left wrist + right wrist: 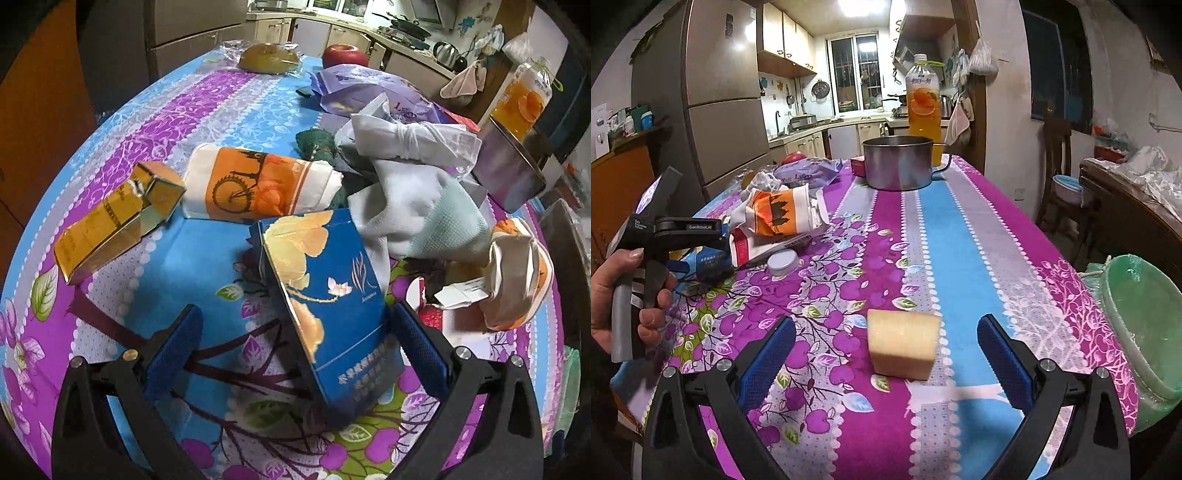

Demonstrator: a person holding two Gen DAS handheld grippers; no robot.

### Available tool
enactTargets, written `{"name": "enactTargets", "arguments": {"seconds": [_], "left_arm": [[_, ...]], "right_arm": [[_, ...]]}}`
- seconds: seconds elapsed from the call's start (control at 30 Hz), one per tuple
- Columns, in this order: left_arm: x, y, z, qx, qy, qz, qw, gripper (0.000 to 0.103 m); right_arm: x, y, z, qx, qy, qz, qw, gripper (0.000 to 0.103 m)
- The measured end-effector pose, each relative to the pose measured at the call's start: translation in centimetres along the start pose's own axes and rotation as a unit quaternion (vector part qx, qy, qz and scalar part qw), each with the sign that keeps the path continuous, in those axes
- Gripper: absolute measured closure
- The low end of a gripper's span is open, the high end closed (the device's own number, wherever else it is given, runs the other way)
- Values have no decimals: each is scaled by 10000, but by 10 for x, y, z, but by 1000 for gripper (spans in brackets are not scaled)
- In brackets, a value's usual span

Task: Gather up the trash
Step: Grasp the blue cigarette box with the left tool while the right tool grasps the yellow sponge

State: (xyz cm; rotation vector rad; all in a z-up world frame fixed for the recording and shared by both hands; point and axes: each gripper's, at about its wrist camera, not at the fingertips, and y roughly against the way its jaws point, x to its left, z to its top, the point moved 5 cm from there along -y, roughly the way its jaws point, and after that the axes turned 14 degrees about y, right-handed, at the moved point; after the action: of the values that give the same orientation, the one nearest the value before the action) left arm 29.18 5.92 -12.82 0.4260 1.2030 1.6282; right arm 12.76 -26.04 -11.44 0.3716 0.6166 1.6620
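Observation:
In the left wrist view my left gripper (295, 343) is open with a blue carton (328, 306) printed with gold leaves between its fingers, leaning on the tablecloth; the right pad (421, 354) is at its edge. Beyond lie a gold box (114, 218), an orange-and-white tissue pack (258, 184), crumpled white cloth (417, 206) and a crushed orange-white wrapper (517, 273). In the right wrist view my right gripper (886, 350) is open around a pale yellow block (903, 343) on the table. The left gripper (683, 232) shows at far left beside the trash pile (775, 214).
A steel pot (897, 162) and an orange drink bottle (923, 99) stand at the far end of the table. A green bin (1145, 325) sits off the table's right edge. A red apple (345, 54), a wrapped bun (267, 58) and a purple bag (362, 88) lie at the back.

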Motion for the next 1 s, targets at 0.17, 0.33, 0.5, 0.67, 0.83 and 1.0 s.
{"name": "enactTargets", "arguments": {"seconds": [0.17,0.33,0.5,0.67,0.83,1.0], "left_arm": [[3,6,-1,-187,-2,-214,9996,22],[4,22,-7,-253,12,-759,9968,66],[-2,37,-15,-433,-205,-858,9952,75],[-6,34,-19,-427,-244,-987,9939,75],[-1,29,-18,-299,-113,-1193,9923,73],[4,19,-19,-217,2,-1239,9921,49]], "right_arm": [[5,-7,-1,65,54,13,10000,5],[5,-10,0,47,54,93,9999,15],[2,-7,-2,-5,15,141,9999,23],[1,-8,-5,12,17,70,10000,23],[-7,1,0,-155,-28,-121,9998,23],[-16,7,-1,-231,-177,-40,9996,20]]}}
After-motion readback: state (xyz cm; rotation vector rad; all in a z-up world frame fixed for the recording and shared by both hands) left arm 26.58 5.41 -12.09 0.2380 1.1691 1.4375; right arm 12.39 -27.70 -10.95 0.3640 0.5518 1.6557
